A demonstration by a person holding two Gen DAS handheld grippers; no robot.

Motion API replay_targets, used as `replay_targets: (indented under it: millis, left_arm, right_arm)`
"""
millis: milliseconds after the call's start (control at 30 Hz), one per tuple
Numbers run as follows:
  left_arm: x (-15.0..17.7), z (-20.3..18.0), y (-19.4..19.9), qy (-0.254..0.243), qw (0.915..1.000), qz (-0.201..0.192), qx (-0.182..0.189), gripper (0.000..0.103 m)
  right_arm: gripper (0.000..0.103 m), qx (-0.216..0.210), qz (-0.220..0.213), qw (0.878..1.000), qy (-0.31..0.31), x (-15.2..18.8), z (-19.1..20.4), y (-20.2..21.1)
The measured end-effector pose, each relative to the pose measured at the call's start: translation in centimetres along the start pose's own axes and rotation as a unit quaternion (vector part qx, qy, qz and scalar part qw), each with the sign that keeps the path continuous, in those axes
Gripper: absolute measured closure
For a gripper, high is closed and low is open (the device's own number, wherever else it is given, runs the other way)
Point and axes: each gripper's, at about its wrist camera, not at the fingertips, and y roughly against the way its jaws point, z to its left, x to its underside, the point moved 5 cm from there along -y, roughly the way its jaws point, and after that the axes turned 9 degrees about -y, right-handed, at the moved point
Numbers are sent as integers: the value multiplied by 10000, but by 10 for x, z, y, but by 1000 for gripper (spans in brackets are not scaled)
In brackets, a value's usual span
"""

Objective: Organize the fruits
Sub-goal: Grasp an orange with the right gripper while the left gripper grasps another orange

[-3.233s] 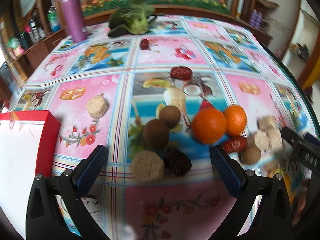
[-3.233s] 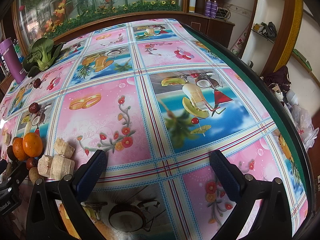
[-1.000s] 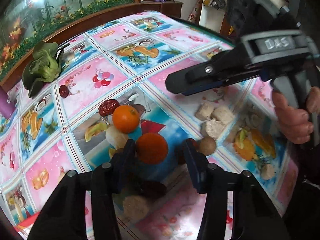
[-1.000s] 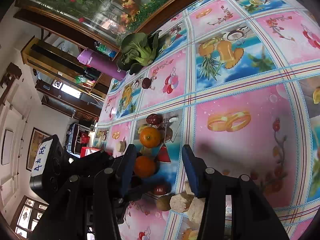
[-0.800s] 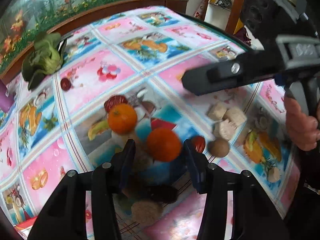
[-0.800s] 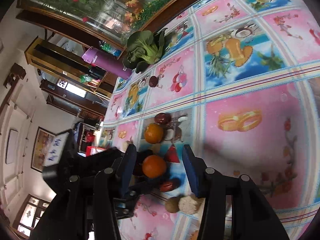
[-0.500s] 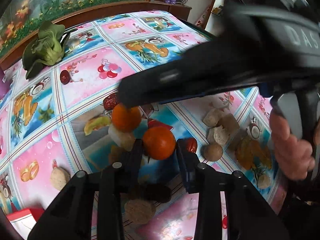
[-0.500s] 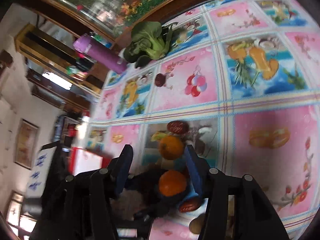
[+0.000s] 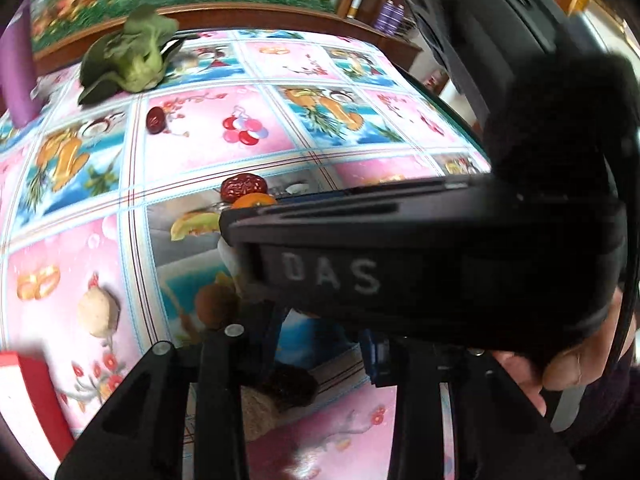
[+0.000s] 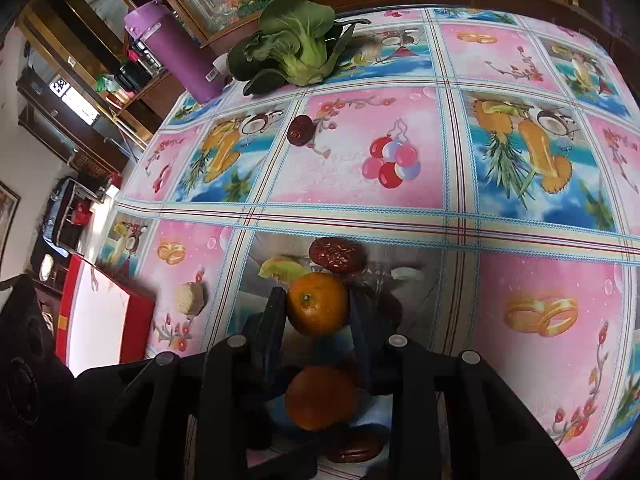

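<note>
Right gripper [image 10: 316, 312] sits low in the centre of its frame, fingers narrowed around the far orange [image 10: 317, 309], apparently touching its sides. The near orange [image 10: 320, 398] lies just below; the left gripper [image 9: 320, 344] is mostly hidden, so its grip is impossible to tell. The squeeze should be gentle and centred, then a straight lift clear of the red date [image 10: 337, 255].

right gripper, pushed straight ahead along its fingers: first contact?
The right gripper already brackets an orange between its fingers. Continuing on, it would probably push that orange into the red date just beyond; depth is uncertain.
</note>
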Motion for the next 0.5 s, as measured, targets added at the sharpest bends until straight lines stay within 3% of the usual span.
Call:
replay_targets:
  millis: [133, 333, 500]
  left_arm:
    - [-2, -2, -2, 80, 9999, 31, -128, 68]
    - [-8, 5, -7, 311, 9991, 81, -262, 68]
    - [-8, 5, -1, 461, 9985, 1, -284, 69]
  right_arm:
    - [73, -236, -16, 9992, -326, -5, -16, 15]
    - [73, -450, -373, 9937, -959, -18, -51, 45]
    - [73, -550, -472, 9933, -897, -16, -47, 52]
